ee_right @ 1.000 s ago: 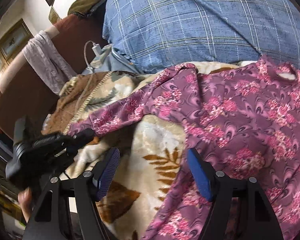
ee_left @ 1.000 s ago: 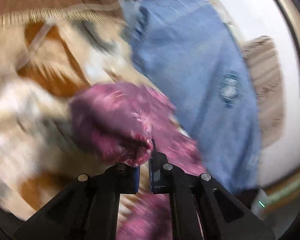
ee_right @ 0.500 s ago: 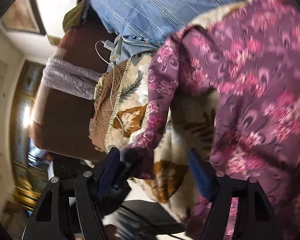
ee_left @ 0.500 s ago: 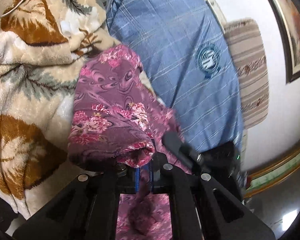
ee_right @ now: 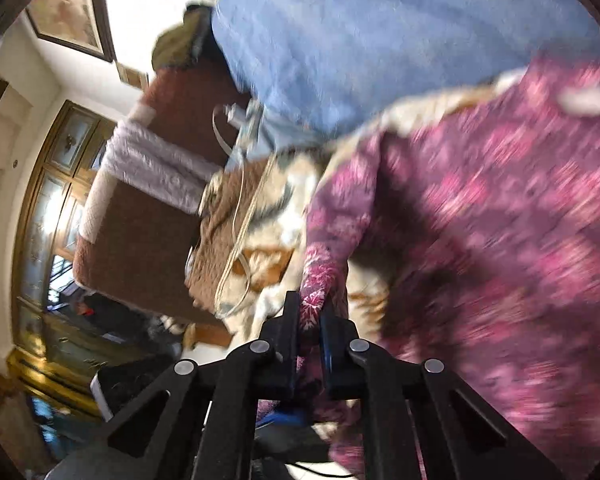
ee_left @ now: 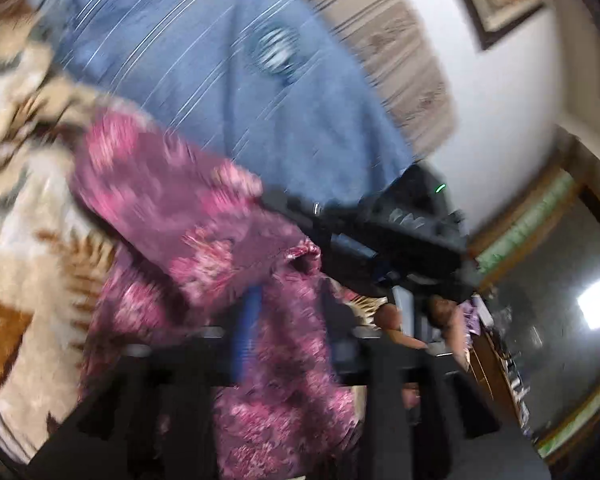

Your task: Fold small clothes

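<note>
A purple garment with pink flowers (ee_left: 172, 200) lies on a leaf-patterned blanket (ee_left: 28, 240). My left gripper (ee_left: 288, 328) is blurred. Its jaws are opening, and the sleeve's cloth hangs loose between the parted fingers. In the right wrist view the garment (ee_right: 500, 240) fills the right side. My right gripper (ee_right: 309, 306) is closing, with the sleeve cuff (ee_right: 316, 280) pinched between its pads and the sleeve stretched up towards the garment's body. The right tool's black body (ee_left: 404, 232) shows in the left wrist view, just right of the cuff (ee_left: 304, 256).
A blue checked cushion (ee_left: 240, 80) lies behind the blanket, and a striped one (ee_left: 400, 72) is by the white wall. A brown sofa arm (ee_right: 140, 240) with a pale towel (ee_right: 156, 164) is on the left. A white cable (ee_right: 236, 216) crosses the blanket. A hand (ee_left: 396, 320) holds the right tool.
The left jaws, which were shut on the sleeve end, have parted. The right jaws have closed on the cuff. Both views have swung and blurred.
</note>
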### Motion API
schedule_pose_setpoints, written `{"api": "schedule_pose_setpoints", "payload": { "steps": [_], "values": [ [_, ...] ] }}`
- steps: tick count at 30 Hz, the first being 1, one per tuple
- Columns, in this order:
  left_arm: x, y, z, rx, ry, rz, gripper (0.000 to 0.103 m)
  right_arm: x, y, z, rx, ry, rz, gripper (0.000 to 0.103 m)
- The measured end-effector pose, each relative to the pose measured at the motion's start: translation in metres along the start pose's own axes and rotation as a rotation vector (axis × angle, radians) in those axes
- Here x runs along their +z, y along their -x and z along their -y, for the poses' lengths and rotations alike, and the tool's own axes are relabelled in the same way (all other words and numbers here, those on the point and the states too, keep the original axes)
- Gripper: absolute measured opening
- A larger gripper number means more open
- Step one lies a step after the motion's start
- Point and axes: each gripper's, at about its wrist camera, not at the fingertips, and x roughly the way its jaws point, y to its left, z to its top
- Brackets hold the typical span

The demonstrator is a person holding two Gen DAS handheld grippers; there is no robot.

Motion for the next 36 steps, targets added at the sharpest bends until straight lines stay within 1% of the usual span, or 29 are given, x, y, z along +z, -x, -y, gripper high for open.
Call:
{"api": "schedule_pose_setpoints", "payload": {
  "steps": [1, 2, 3, 4, 5, 7, 9, 10, 12, 14, 16, 17, 20, 22, 25, 28, 33, 36],
  "values": [
    [0.002, 0.006, 0.002, -0.006, -0.009, 0.035, 0.066, -0.001, 0.016, 0.003, -0.022, 0.004, 0.03, 0.009],
    [0.007, 0.014, -0.002, 0.008, -0.003, 0.08, 0.071, -0.002, 0.03, 0.006, -0.035, 0.003, 0.054, 0.009],
    [0.011, 0.016, -0.005, 0.019, 0.009, 0.09, 0.071, -0.005, 0.044, 0.01, -0.041, -0.001, 0.078, 0.009],
    [0.016, 0.014, -0.013, 0.046, 0.031, 0.086, 0.071, -0.009, 0.059, 0.014, -0.053, -0.003, 0.102, 0.009],
    [0.02, 0.009, -0.022, 0.091, 0.06, 0.069, 0.071, -0.012, 0.068, 0.018, -0.067, -0.009, 0.117, 0.009],
    [0.024, -0.004, -0.043, 0.144, 0.13, 0.016, 0.071, -0.022, 0.08, 0.031, -0.087, -0.032, 0.127, 0.009],
    [0.025, -0.025, -0.066, 0.171, 0.212, -0.079, 0.071, -0.033, 0.083, 0.043, -0.114, -0.059, 0.108, 0.008],
    [0.023, -0.033, -0.071, 0.176, 0.236, -0.102, 0.071, -0.036, 0.083, 0.046, -0.109, -0.067, 0.106, 0.008],
    [0.015, -0.045, -0.079, 0.194, 0.269, -0.122, 0.071, -0.044, 0.09, 0.05, -0.08, -0.079, 0.119, 0.008],
    [0.01, -0.049, -0.077, 0.219, 0.249, -0.134, 0.071, -0.053, 0.101, 0.055, -0.058, -0.079, 0.151, 0.008],
    [0.007, -0.056, -0.071, 0.243, 0.223, -0.143, 0.071, -0.063, 0.111, 0.071, -0.07, -0.09, 0.177, 0.008],
    [0.005, -0.062, -0.069, 0.251, 0.214, -0.154, 0.071, -0.07, 0.11, 0.083, -0.094, -0.105, 0.178, 0.008],
    [0.0, -0.075, -0.064, 0.278, 0.187, -0.186, 0.071, -0.084, 0.098, 0.114, -0.121, -0.153, 0.158, 0.008],
    [-0.005, -0.083, -0.06, 0.307, 0.164, -0.199, 0.071, -0.088, 0.091, 0.125, -0.156, -0.166, 0.14, 0.008],
    [-0.009, -0.092, -0.055, 0.32, 0.136, -0.223, 0.071, -0.084, 0.092, 0.118, -0.189, -0.123, 0.148, 0.008],
    [-0.013, -0.099, -0.049, 0.351, 0.094, -0.226, 0.071, -0.083, 0.095, 0.109, -0.213, -0.085, 0.168, 0.008],
    [-0.017, -0.105, -0.051, 0.354, 0.105, -0.243, 0.071, -0.088, 0.095, 0.108, -0.261, -0.06, 0.161, 0.009],
    [-0.017, -0.105, -0.046, 0.365, 0.076, -0.237, 0.071, -0.087, 0.093, 0.111, -0.264, -0.068, 0.16, 0.009]
  ]
}}
